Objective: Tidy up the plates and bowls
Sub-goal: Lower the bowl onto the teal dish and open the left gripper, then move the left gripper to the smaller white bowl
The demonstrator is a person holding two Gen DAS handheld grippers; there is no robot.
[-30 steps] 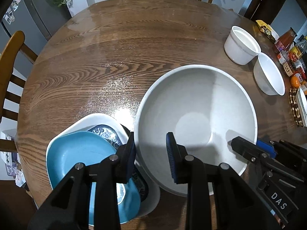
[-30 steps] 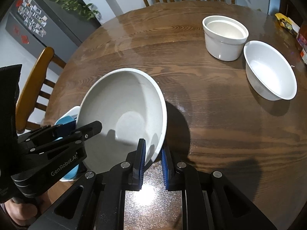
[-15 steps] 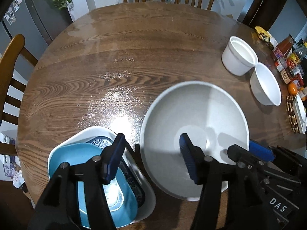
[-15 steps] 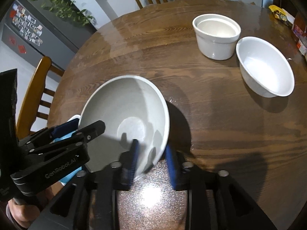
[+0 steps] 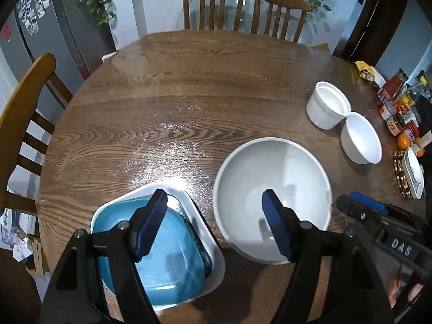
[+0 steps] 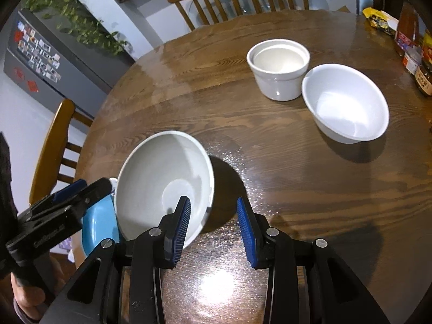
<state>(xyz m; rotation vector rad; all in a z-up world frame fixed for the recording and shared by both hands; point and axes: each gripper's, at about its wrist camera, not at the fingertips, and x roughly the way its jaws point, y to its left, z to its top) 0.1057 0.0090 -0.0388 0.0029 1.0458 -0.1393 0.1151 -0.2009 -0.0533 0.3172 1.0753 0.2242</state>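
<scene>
A large pale grey bowl point(image 5: 272, 186) sits on the round wooden table point(image 5: 189, 94), also in the right wrist view point(image 6: 162, 178). Left of it lies a stack: a blue square plate point(image 5: 167, 259) on a patterned plate inside a white square dish point(image 5: 213, 251). My left gripper point(image 5: 213, 226) is open, raised above the gap between stack and bowl. My right gripper point(image 6: 213, 226) is open, above the bowl's near right rim, touching nothing. A white ramekin point(image 6: 278, 67) and a white bowl point(image 6: 345, 102) stand at the far right.
Sauce bottles, an orange and snack packets point(image 5: 399, 108) line the table's right edge. A beaded trivet with a small white dish point(image 5: 410, 172) lies there too. Wooden chairs point(image 5: 243, 8) stand around the table. A fridge point(image 5: 40, 32) is at the far left.
Both grippers opened and let go of the large grey bowl, then pulled back and up. The bowl now rests on the table beside the plate stack.
</scene>
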